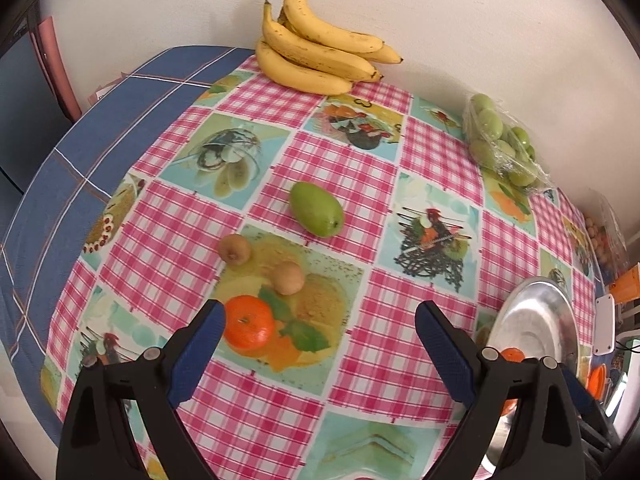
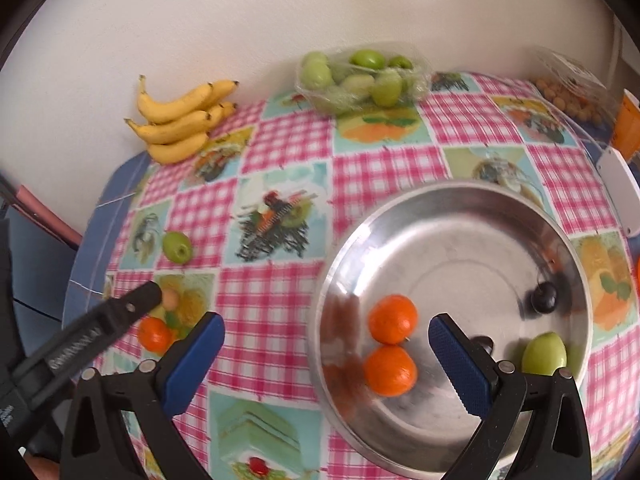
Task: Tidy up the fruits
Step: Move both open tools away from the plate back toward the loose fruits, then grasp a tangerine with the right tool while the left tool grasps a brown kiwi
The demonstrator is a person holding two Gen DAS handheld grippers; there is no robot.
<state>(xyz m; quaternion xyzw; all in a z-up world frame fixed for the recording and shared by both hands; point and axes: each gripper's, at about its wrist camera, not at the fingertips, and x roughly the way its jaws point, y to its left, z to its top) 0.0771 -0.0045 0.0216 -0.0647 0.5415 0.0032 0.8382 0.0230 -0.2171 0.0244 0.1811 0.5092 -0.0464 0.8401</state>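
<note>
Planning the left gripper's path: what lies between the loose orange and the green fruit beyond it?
Two kiwis lie between the orange and the green fruit, on the cloth, shown in the left wrist view.

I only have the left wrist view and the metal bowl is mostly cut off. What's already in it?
Observer: Two tangerines lie touching in the metal bowl.
Operator: Anything else in there?
Observer: A green fruit near the rim and a dark round fruit further in.
Operator: Where's the right claw?
Observer: The right claw hangs open over the bowl's near left rim, holding nothing.
</note>
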